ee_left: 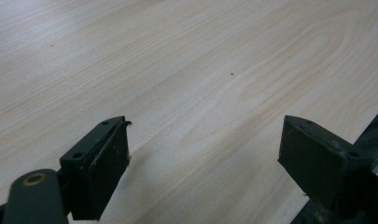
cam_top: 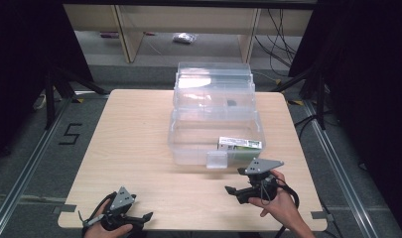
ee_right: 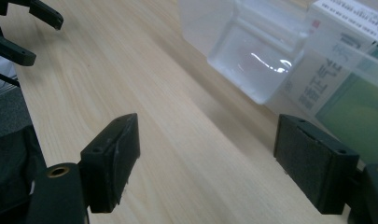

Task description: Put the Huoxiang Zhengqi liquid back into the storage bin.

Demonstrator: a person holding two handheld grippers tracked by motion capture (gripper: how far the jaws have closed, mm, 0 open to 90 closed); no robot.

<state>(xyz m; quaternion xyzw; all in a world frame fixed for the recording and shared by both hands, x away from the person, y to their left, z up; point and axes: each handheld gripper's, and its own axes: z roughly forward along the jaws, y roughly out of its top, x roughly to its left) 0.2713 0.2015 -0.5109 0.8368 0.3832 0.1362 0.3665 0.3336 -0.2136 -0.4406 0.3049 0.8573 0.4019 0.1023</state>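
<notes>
- We see a clear bin [cam_top: 216,130] at the table's [cam_top: 134,148] centre, lid swung back toward twelve o'clock, a small latch tab [cam_top: 217,160] on its near wall.
- A flat carton [cam_top: 239,144] lies inside the bin against the near wall, at the bin's four o'clock corner; its long axis runs three to nine o'clock, parallel to that wall.
- Our right gripper [cam_top: 234,192] rests near the table's front edge, jaws wide apart and empty. Seen from above, the carton lies toward its twelve o'clock, just past the bin wall.
- In the right gripper view [ee_right: 207,154], the carton [ee_right: 345,88] and the bin corner [ee_right: 252,60] sit at about one o'clock, near the right jaw.
- Our left gripper [cam_top: 141,218] lies at the front left corner, jaws likewise wide apart, holding nothing; bare wood [ee_left: 200,79] shows between them [ee_left: 205,163].
- We judge the right gripper the nearer by far; a grasp would span the carton's short side from above.
</notes>
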